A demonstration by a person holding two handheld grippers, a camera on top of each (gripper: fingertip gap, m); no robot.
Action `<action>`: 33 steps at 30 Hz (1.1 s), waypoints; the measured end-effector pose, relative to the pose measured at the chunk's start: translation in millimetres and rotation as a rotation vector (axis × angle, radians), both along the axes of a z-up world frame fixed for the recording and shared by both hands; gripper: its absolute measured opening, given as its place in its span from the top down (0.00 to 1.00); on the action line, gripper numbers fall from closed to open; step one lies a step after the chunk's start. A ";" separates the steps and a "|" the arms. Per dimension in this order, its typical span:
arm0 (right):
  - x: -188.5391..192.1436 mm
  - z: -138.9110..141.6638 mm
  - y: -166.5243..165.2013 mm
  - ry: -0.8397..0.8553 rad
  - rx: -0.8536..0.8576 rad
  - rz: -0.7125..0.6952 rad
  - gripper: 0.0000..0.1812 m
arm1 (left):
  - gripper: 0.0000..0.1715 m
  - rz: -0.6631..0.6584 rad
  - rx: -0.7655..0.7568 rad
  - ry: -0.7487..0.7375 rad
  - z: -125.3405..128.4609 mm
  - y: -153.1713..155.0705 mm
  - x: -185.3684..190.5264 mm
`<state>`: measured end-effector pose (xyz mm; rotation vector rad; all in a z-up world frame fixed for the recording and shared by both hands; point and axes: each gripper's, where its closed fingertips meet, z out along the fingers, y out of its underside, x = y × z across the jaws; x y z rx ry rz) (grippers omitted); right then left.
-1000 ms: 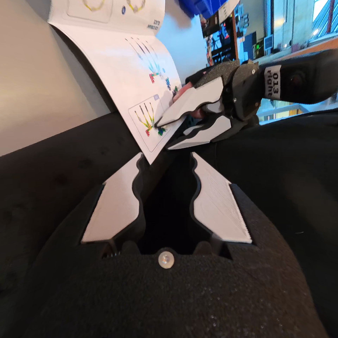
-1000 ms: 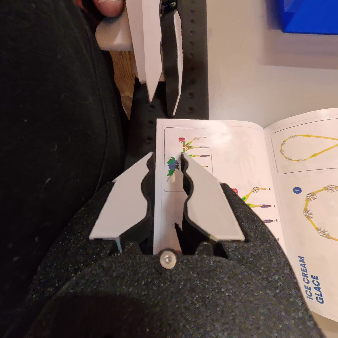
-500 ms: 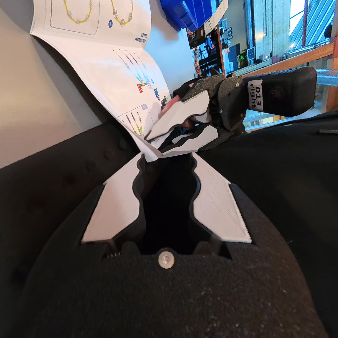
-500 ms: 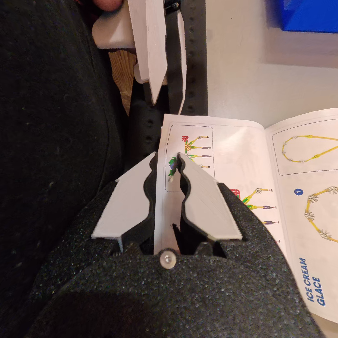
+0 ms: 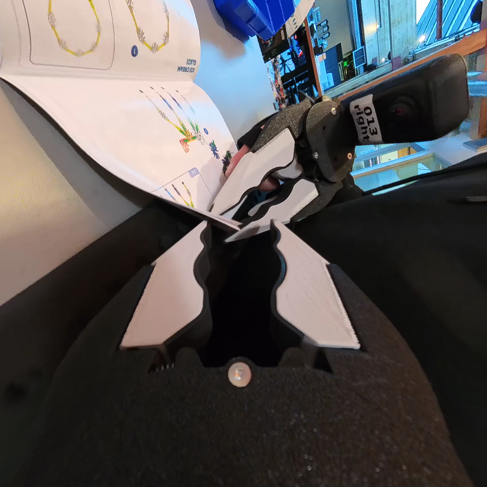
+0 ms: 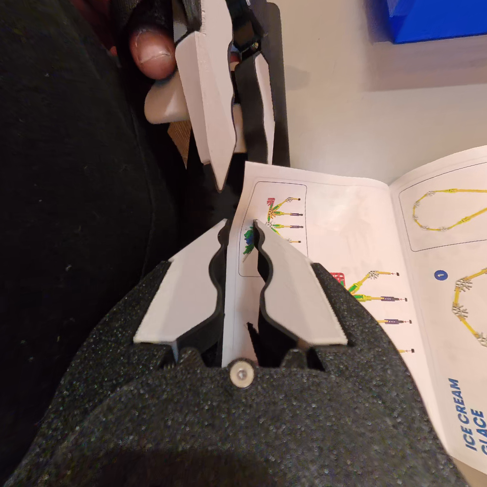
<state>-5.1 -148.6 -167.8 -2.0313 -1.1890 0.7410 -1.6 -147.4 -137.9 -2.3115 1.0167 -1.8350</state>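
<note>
An open instruction booklet (image 6: 347, 237) with coloured building diagrams lies on a white table (image 6: 342, 92). Its left page curls up off the table. My right gripper (image 6: 239, 220) is shut on that page's near corner, one finger under the paper and one on top of the print. The left wrist view shows the same: the right gripper (image 5: 220, 225) pinches the raised page (image 5: 137, 137). My left gripper (image 5: 239, 226) is open and empty, its tips just short of the page's corner. It also shows at the top of the right wrist view (image 6: 245, 168), held by a thumb (image 6: 152, 55).
A blue bin (image 6: 434, 18) stands on the table beyond the booklet and also shows in the left wrist view (image 5: 258, 15). Black clothing (image 6: 66, 184) fills the side by the table's edge. Shelves and windows (image 5: 369, 39) lie far behind.
My right gripper's fingers have closed in on the page corner. My left gripper has moved closer to that corner, and the two grippers now nearly meet.
</note>
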 end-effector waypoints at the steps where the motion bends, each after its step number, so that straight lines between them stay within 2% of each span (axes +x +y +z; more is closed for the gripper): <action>1: 0.6 1.7 0.7 0.016 -0.007 -0.005 0.92 | 0.77 0.003 -0.001 -0.014 2.2 0.6 1.6; 6: 6.4 13.2 8.5 0.122 -0.054 -0.056 0.92 | 0.84 0.035 0.051 -0.043 6.5 12.8 10.3; 12: 10.4 16.0 13.6 0.167 -0.097 -0.088 0.92 | 0.89 0.016 0.199 0.016 0.6 19.6 20.2; 18: 10.5 13.9 14.7 0.163 -0.117 -0.093 0.91 | 0.85 0.030 0.257 0.041 4.7 25.5 19.8; 22: 9.7 11.3 14.3 0.149 -0.128 -0.088 0.92 | 0.87 0.051 0.311 0.126 -8.0 27.7 11.7; 25: 9.5 10.6 14.0 0.146 -0.131 -0.086 0.92 | 0.83 0.104 0.292 0.113 -10.1 28.4 11.4; 33: 8.8 9.9 12.8 0.142 -0.137 -0.076 0.92 | 0.85 0.188 0.211 0.033 -3.7 31.3 10.6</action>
